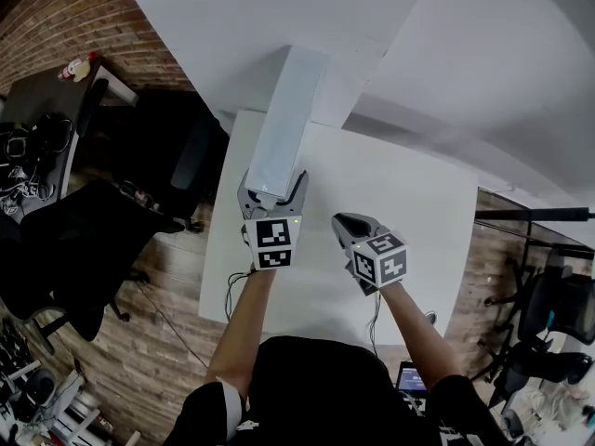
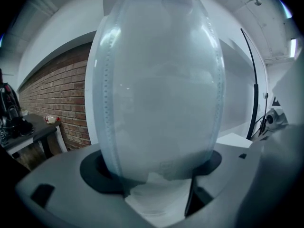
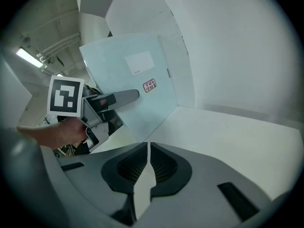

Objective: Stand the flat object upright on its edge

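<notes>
Bright even light, soft shadows; fisheye-warped edges, dark vignette, blurred foreground.

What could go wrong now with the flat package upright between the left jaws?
1. The flat package stands tall and thin on its edge. The left gripper has its jaws wide around the lower end, seemingly not pressing, so withdrawing could brush and topple it.
2. Its base sits near the left edge of the table; a fall that way may go off.
3. The right gripper is shut and off to the side, not placed to steady it.
</notes>
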